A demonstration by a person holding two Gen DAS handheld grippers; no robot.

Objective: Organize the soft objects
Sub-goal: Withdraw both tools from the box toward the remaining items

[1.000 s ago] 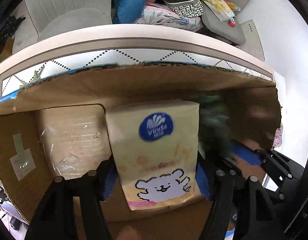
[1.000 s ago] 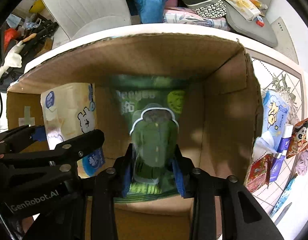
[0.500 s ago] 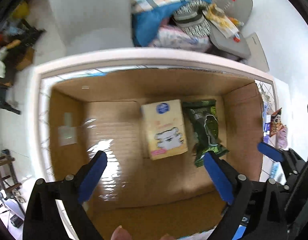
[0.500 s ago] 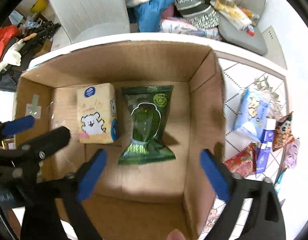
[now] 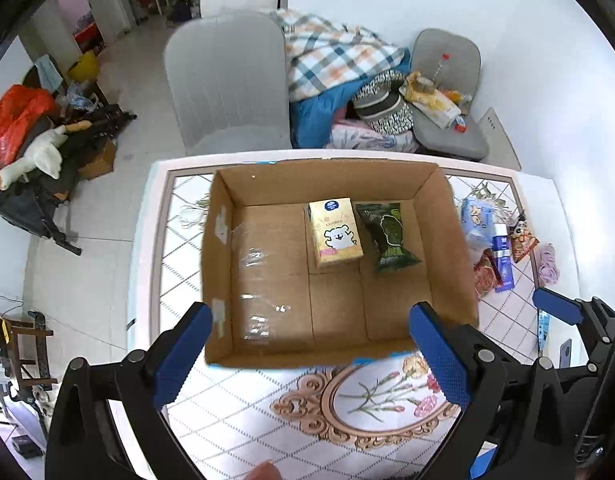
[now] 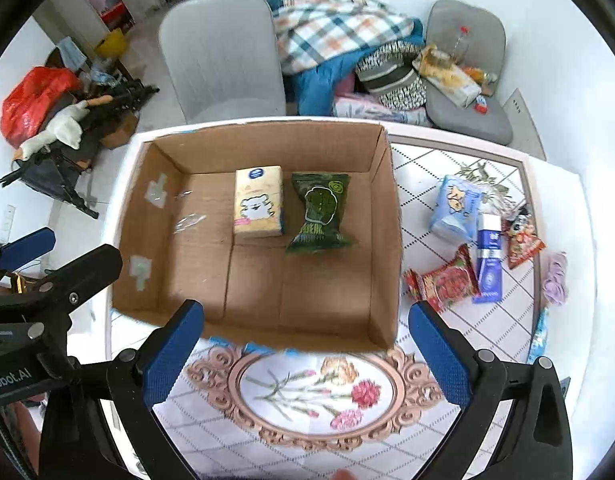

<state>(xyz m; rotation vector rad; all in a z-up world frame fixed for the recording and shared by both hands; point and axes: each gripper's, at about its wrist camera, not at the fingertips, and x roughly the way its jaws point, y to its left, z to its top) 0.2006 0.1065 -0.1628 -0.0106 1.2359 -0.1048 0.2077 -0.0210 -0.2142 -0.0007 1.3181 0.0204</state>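
Both high above cardboard box (image 5: 331, 184)

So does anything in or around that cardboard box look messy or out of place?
Inside the cardboard box nothing stands out: the tissue pack and green snack bag lie flat side by side. The oddity is beside it: several small packets and a blue tube lie scattered on the table, unsorted.

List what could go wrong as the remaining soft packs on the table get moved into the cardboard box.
1. The red snack pack, blue tube and light blue tissue pack lie crowded together; a grab may drag a neighbour.
2. The cardboard box wall stands between them and the box floor; a low carry could catch it.
3. The purple item lies near the table edge and could be knocked off.
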